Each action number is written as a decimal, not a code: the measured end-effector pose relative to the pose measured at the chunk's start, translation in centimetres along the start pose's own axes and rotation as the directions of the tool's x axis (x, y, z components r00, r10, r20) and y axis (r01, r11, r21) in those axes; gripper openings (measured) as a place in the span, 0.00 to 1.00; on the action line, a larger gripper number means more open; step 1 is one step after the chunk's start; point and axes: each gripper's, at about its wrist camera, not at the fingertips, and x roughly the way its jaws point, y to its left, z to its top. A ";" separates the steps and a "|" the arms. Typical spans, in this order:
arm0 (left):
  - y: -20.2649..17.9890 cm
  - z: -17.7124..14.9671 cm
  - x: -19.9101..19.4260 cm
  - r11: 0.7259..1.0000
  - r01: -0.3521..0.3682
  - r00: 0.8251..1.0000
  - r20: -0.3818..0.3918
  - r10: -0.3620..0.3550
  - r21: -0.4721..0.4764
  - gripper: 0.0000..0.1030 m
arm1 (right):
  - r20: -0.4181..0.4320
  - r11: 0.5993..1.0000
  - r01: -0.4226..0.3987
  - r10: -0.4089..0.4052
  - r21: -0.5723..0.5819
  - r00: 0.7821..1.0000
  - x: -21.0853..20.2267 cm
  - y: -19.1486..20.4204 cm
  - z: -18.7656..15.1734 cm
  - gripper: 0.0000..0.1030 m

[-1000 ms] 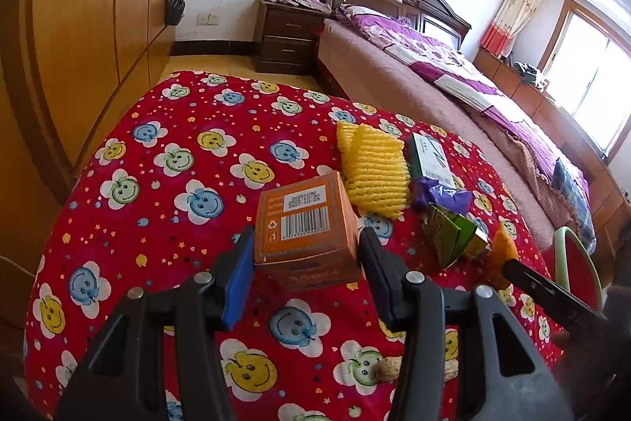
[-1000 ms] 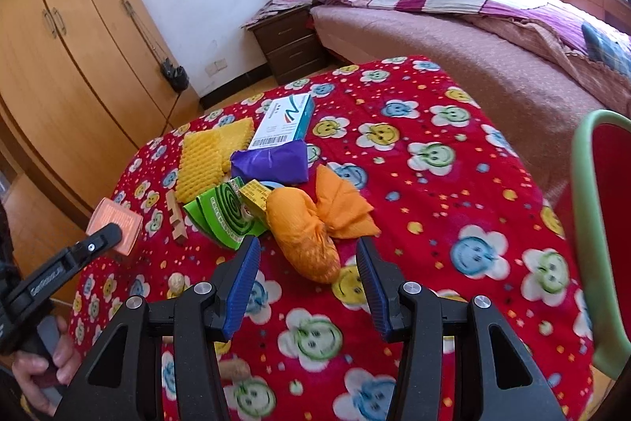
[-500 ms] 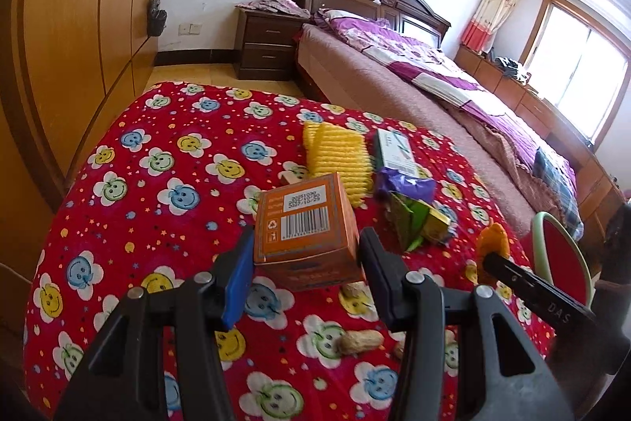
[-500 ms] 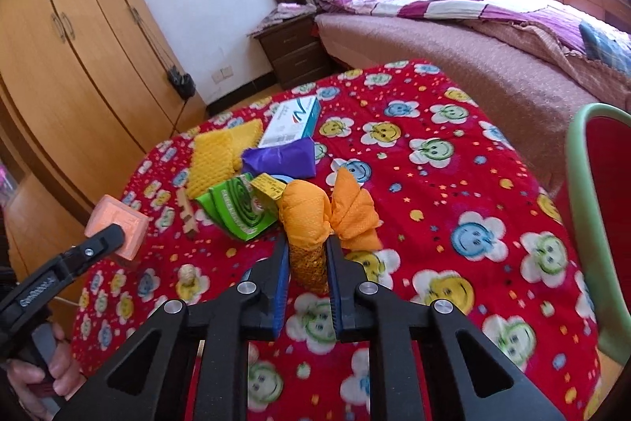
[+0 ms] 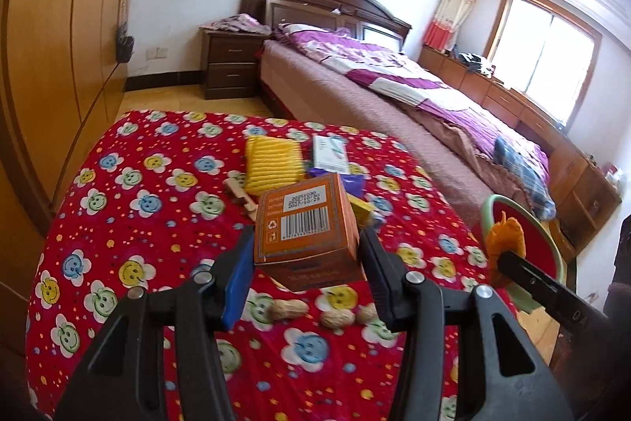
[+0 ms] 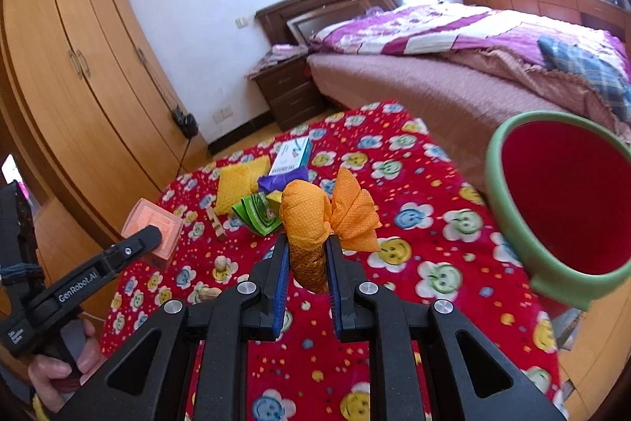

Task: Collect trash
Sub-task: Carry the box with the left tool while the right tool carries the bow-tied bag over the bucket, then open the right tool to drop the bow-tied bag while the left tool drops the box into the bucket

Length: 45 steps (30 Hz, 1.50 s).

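Note:
My left gripper [image 5: 305, 238] is shut on an orange carton with a barcode label [image 5: 305, 219], held above the red smiley-flower tablecloth [image 5: 157, 223]. My right gripper [image 6: 307, 243] is shut on an orange mesh-and-paper bundle [image 6: 311, 216], lifted off the cloth. A red bin with a green rim [image 6: 508, 208] stands at the table's right edge, close to the bundle. From the left wrist view the bundle [image 5: 506, 237] hangs in front of the bin's rim [image 5: 487, 216]. In the right wrist view the carton [image 6: 152, 219] is at the left.
On the cloth lie a yellow foam net [image 5: 272, 164], a white and teal box [image 5: 329, 152], a purple wrapper [image 6: 282, 182], a green packet [image 6: 256, 212], a wooden stick [image 6: 217, 223] and several peanuts [image 5: 288, 308]. A bed [image 6: 434, 81] is behind and a wardrobe [image 6: 79, 85] to the left.
The right gripper closed on the orange bundle and lifted it off the cloth. Both grippers rose and drew back from the pile, the left still carrying the carton.

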 end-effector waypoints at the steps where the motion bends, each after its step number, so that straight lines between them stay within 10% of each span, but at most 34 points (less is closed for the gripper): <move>1: -0.4 -0.1 -0.4 1.000 0.006 1.000 0.003 -0.006 0.008 0.51 | 0.010 1.000 0.005 -0.005 -0.001 1.000 -0.5 0.0 0.0 0.17; 16: -7.7 0.1 -2.5 0.983 0.118 0.992 0.015 -0.122 0.142 0.51 | 0.145 0.995 0.080 -0.087 0.054 0.986 -7.1 -4.3 -0.1 0.17; 45: -26.0 -2.0 11.0 0.854 0.368 0.918 -0.287 -0.273 0.368 0.51 | 0.076 0.909 0.255 -0.294 0.329 0.953 -6.4 -19.1 -1.0 0.19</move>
